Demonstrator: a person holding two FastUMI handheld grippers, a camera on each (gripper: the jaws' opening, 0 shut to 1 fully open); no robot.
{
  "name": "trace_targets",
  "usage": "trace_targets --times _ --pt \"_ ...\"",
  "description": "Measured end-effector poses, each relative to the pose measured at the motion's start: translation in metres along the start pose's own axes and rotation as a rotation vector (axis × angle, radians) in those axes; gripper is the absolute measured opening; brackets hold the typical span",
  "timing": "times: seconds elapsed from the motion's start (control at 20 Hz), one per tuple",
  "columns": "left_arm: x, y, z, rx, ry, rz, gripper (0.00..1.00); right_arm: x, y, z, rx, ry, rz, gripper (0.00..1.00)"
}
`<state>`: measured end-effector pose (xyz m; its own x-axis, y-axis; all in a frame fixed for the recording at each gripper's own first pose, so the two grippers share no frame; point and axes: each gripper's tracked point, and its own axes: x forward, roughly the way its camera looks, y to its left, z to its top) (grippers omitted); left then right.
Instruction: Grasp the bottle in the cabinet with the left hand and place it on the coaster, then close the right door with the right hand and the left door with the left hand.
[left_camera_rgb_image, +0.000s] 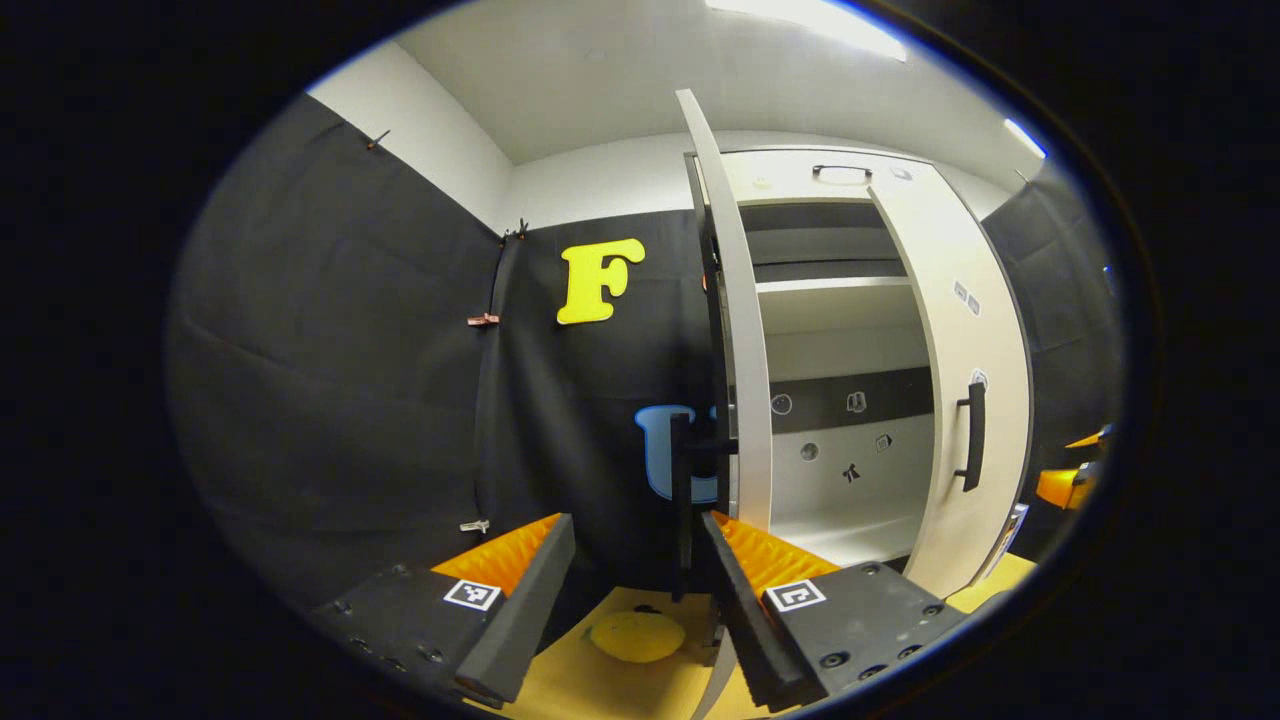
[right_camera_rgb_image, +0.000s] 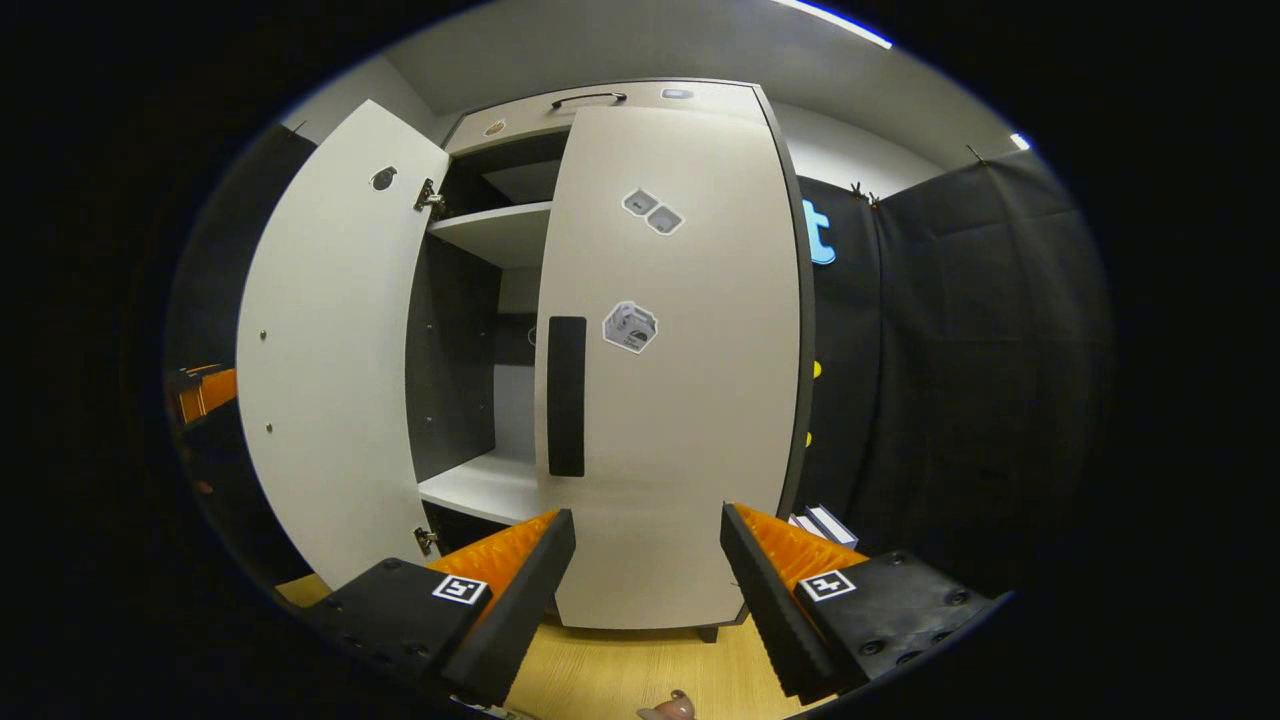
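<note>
Both jaws stand apart and hold nothing.

Left gripper view: the left gripper (left_camera_rgb_image: 635, 590) hangs in front of the cabinet (left_camera_rgb_image: 800, 180), with the edge of the left door (left_camera_rgb_image: 745, 400) rising at 12 o'clock from the fingers, seen nearly edge-on. This door is a thin, flat, rigid white panel, smooth and probably a bit slippery; it should swing lightly on its hinges, so a push on the outer face near the free edge would serve better than a pinch. At 3 o'clock is the right door (left_camera_rgb_image: 985, 330), with a dark bar handle (left_camera_rgb_image: 972, 435) (the firmest place to hold). Inside, the white shelves (left_camera_rgb_image: 850, 535) look bare of any bottle. A round yellow coaster (left_camera_rgb_image: 637, 636) lies on the pale wooden tabletop (left_camera_rgb_image: 600, 690) at 6 o'clock; whether a bottle stands on it cannot be told.

Right gripper view: the right gripper (right_camera_rgb_image: 640, 595) faces the right door (right_camera_rgb_image: 680, 400), which appears almost shut, matte and stiff, with stickers. The left door (right_camera_rgb_image: 330, 380) gapes wide at 9 o'clock.
</note>
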<state>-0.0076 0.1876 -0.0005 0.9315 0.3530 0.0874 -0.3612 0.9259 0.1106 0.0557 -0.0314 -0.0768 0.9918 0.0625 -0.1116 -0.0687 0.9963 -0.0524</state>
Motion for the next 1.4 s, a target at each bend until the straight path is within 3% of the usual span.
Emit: trace_targets --times 0.15,0.35,0.7,0.8,1.0,1.05,1.15,1.35,1.4 --pt "-0.003 -0.003 0.0 -0.032 0.006 0.0 0.81 -0.007 -0.009 0.005 -0.029 -0.011 -0.008 0.97" --pt "-0.008 -0.022 0.003 0.004 -0.007 -0.011 0.77 -0.009 -0.014 0.01 -0.057 -0.024 -0.009 0.97" --pt "-0.015 -0.084 0.012 0.037 -0.03 -0.112 0.77 -0.009 -0.019 0.004 -0.065 -0.007 0.016 0.97" --pt "-0.013 -0.102 0.011 0.029 -0.027 -0.146 0.81 -0.009 -0.029 0.003 -0.058 -0.001 0.005 0.97" --pt "-0.005 -0.143 0.013 0.026 -0.03 -0.227 0.72 -0.017 -0.058 0.001 -0.049 0.001 -0.041 0.97" --pt "-0.002 -0.154 0.013 0.028 -0.034 -0.25 0.81 -0.019 -0.064 -0.002 -0.049 0.008 -0.053 0.97" --pt "0.003 -0.178 0.015 0.034 -0.037 -0.286 0.77 -0.023 -0.076 -0.004 -0.051 0.016 -0.074 0.97" --pt "0.0 -0.193 0.013 -0.012 -0.025 -0.302 0.75 -0.032 -0.093 0.005 -0.058 -0.006 -0.104 0.97" --pt "-0.003 -0.191 0.012 -0.025 -0.017 -0.298 0.8 -0.032 -0.094 0.006 -0.055 -0.011 -0.106 0.96"
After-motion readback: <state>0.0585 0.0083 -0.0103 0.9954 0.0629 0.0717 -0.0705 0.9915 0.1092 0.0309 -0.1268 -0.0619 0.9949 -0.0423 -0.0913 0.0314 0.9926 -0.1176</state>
